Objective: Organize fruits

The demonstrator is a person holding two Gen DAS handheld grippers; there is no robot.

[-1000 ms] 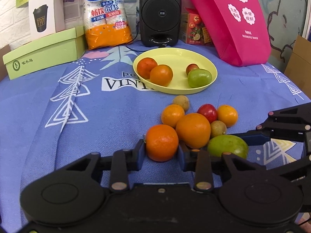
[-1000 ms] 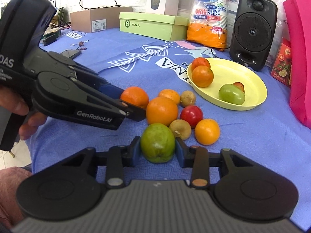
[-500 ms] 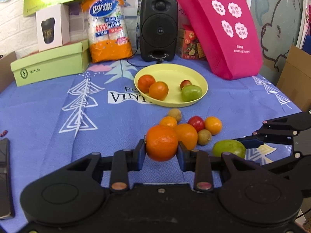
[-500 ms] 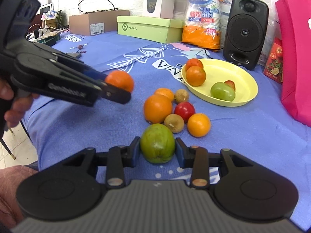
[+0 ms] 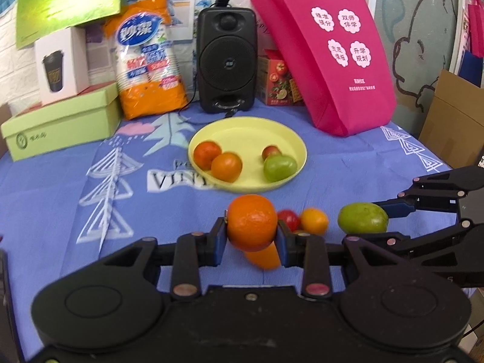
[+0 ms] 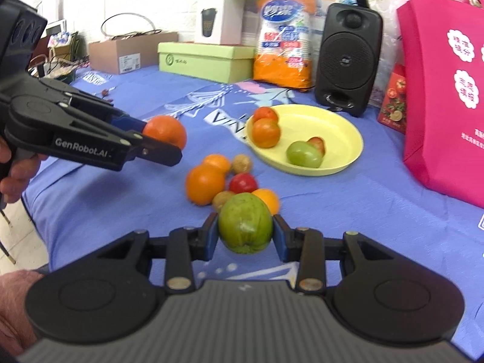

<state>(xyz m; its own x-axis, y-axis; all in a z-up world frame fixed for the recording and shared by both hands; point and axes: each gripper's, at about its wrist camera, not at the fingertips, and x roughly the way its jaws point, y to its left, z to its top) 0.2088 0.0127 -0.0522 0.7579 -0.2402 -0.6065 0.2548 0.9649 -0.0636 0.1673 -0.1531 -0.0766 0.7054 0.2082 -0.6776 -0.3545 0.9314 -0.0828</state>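
Your left gripper (image 5: 252,237) is clamped on an orange (image 5: 252,221), pads pressed against its two sides, and it hangs clear of the cloth at the lower centre of the left wrist view. Your right gripper (image 6: 245,236) is closed on a green fruit (image 6: 245,223) in the same way, at the lower centre of its own view, also off the counter (image 6: 393,211).

The relation that counts is where the yellow plate (image 5: 290,139) lies: straight ahead of the orange, above it in the left frame, with the loose fruit pile (image 6: 224,178) low in between. In the right view the plate sits up and to the right of the green fruit. The left gripper looks the nearer and better lined up, so judge it the one to go in first.

The plate already holds two orange fruits on its left side and a green and a reddish one on its right; the bare middle and far rim look like the best landing spots. Behind the plate stand a black speaker (image 5: 227,60) and a pink bag (image 5: 332,60).
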